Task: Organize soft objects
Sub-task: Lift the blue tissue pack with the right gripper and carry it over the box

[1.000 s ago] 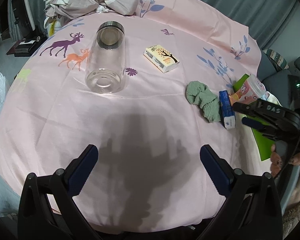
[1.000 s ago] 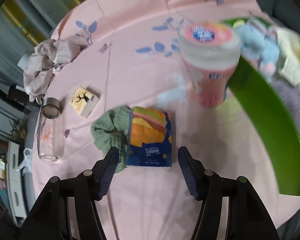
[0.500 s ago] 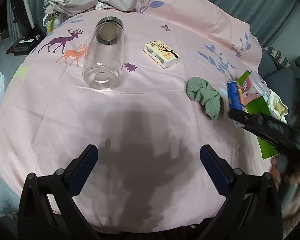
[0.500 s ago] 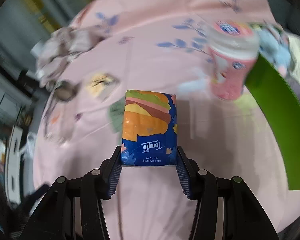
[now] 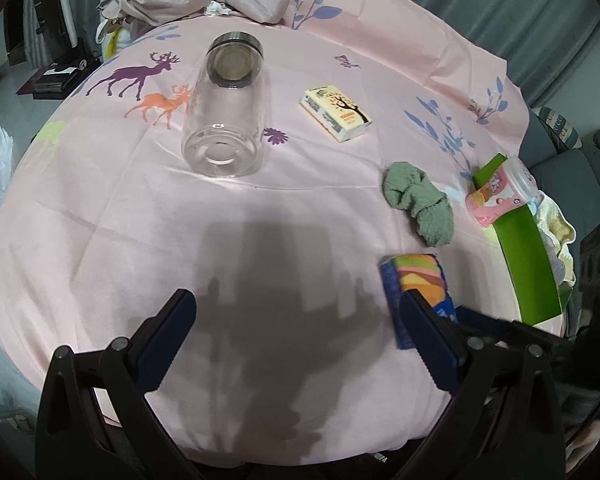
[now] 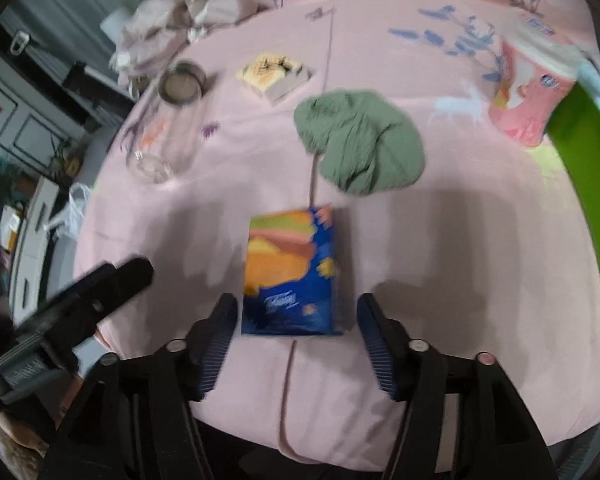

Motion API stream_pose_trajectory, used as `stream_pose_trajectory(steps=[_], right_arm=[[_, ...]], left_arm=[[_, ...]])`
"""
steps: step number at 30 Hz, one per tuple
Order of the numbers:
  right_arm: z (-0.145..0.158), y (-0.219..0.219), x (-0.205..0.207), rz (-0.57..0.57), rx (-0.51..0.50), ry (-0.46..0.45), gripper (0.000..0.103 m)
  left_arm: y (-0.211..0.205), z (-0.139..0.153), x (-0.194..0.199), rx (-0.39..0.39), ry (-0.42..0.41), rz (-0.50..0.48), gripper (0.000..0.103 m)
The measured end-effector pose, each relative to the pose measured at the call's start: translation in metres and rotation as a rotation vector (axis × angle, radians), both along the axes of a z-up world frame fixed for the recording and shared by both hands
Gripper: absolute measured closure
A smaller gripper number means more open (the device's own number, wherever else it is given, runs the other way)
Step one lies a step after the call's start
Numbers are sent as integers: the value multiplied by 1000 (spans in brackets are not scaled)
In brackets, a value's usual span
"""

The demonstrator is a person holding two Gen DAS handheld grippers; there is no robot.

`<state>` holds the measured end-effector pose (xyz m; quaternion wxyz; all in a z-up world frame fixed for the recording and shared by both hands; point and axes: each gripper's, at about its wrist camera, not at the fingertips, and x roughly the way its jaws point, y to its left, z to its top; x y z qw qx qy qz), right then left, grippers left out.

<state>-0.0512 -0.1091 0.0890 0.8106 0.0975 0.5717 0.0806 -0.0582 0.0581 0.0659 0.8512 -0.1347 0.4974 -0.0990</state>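
Tissue pack (image 6: 290, 270) relocated nearer, off the green sock (image 6: 360, 142). Right gripper (image 6: 292, 322), angled steeply down, has just opened; pack lies unclamped between jaws. Left gripper (image 5: 296, 340) spread apart, holding nothing.

Your light comes from overhead, casting soft gripper shadows on the pink cloth (image 5: 100, 248); the right view blurs, edges bend.

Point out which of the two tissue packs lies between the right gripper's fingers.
The blue tissue pack with orange and green bands, lying between the open right gripper. The cream tissue pack sits farther off beside the glass jar.
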Motion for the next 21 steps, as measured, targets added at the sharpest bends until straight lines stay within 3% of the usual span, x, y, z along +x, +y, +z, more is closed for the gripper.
stream_pose_trajectory(steps=[7, 11, 15, 18, 21], right_arm=[[22, -37, -4, -121, 150, -91, 38], [14, -40, -2, -124, 209, -69, 39], [2, -36, 2, -103, 248, -22, 49], [-9, -33, 7, -106, 261, 9, 50], [-19, -31, 10, -98, 277, 36, 50]], left_arm=[[-20, -1, -4, -59, 9, -82, 12], [-42, -5, -7, -69, 23, -147, 26], [-63, -11, -9, -84, 39, -208, 35], [-76, -18, -9, -87, 60, -235, 38], [-83, -27, -7, -104, 91, -250, 49]])
